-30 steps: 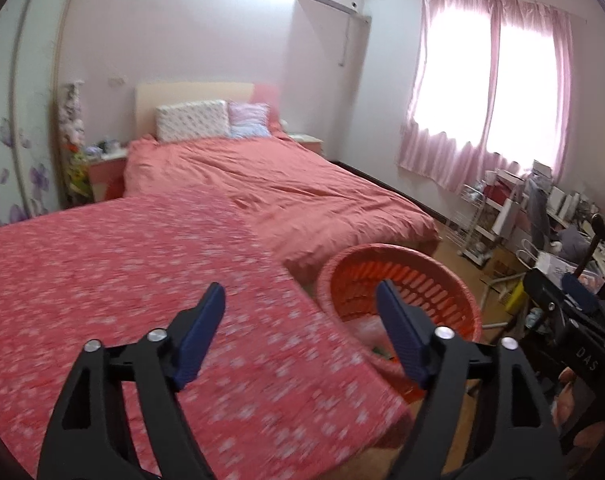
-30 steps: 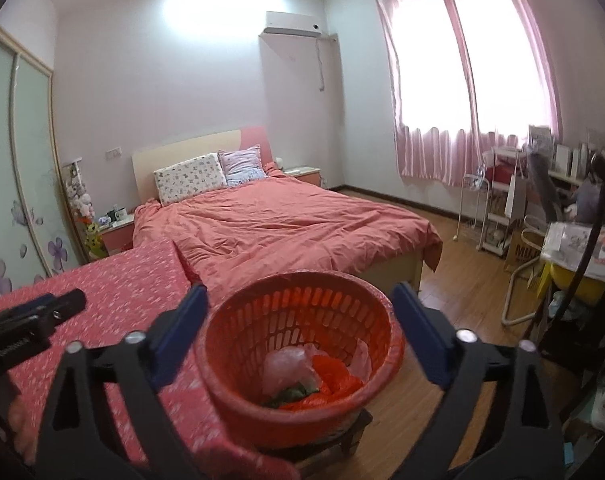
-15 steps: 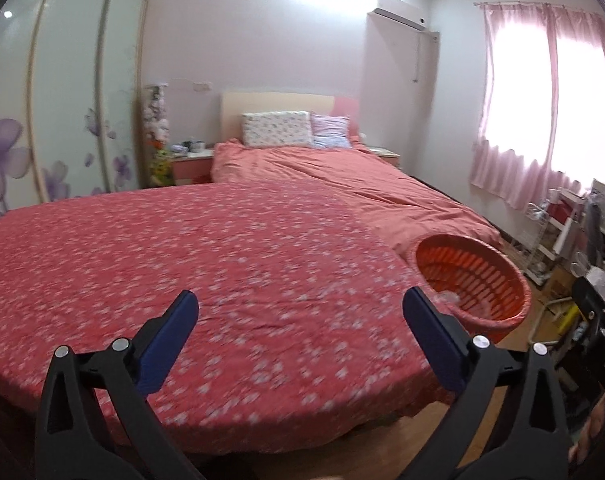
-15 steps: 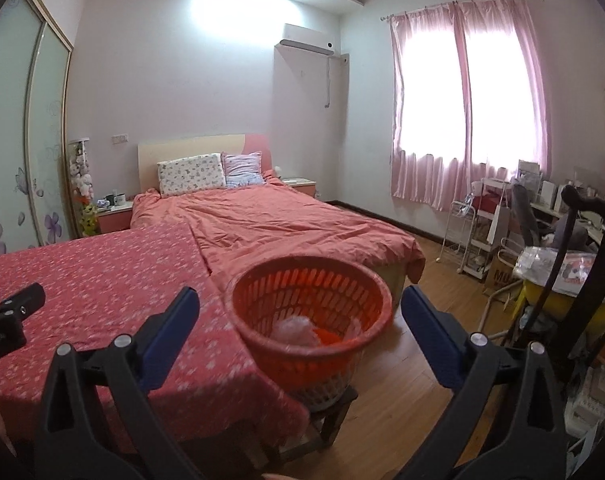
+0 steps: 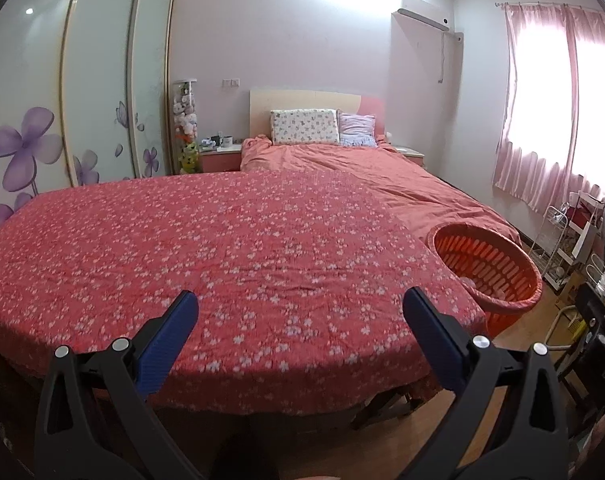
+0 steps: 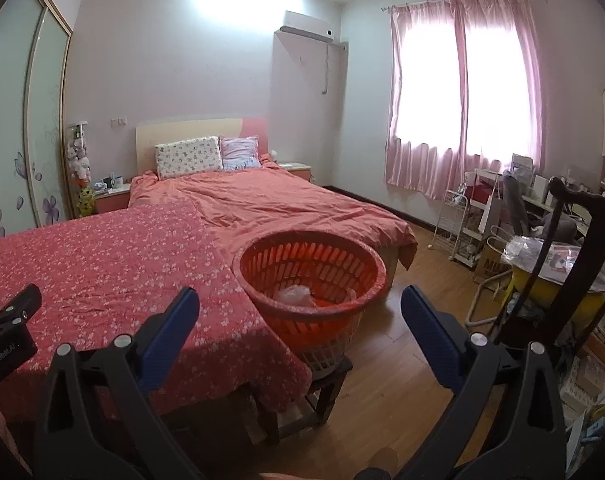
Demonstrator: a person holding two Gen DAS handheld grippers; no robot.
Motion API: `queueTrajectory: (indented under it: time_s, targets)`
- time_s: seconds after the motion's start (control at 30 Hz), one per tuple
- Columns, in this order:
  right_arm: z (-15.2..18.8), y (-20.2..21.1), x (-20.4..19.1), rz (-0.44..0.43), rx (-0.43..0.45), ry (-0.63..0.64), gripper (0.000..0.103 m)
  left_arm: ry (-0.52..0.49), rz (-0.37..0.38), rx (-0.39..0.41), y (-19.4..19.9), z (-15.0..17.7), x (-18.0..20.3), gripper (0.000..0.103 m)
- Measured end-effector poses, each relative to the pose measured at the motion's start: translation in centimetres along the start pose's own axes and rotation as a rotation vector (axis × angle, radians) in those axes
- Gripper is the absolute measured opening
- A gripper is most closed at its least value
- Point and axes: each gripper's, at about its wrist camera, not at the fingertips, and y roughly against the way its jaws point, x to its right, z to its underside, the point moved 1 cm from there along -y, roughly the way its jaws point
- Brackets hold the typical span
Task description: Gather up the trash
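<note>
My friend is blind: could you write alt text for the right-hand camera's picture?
An open right gripper frames an orange basket with crumpled plastic inside, beside a red floral-covered table. Behind are a bed and pink curtains.

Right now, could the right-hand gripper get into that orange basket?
Probably yes. The right gripper is open and holds nothing, and the orange basket sits ahead of it with an open top and nothing between them.

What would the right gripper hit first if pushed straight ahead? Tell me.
Probably the round orange slotted plastic basket: it sits between the open jaws of the right gripper, just ahead and slightly below. Depth is unclear, so it might pass over the rim.
</note>
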Motion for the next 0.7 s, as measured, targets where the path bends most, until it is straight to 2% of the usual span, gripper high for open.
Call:
queueTrajectory:
  time_s: [0.37,0.7]
  targets:
    - [1.3,0.5,-0.2,0.019,-0.042,-0.004,0.098,0.0,-0.029,0.011,1.8,1.4,0.0,0.101]
    - [1.7,0.4,-0.4,0.038,-0.059,0.001,0.098,0.015,-0.035,-0.005,2.0,1.6,-0.1,0.101]
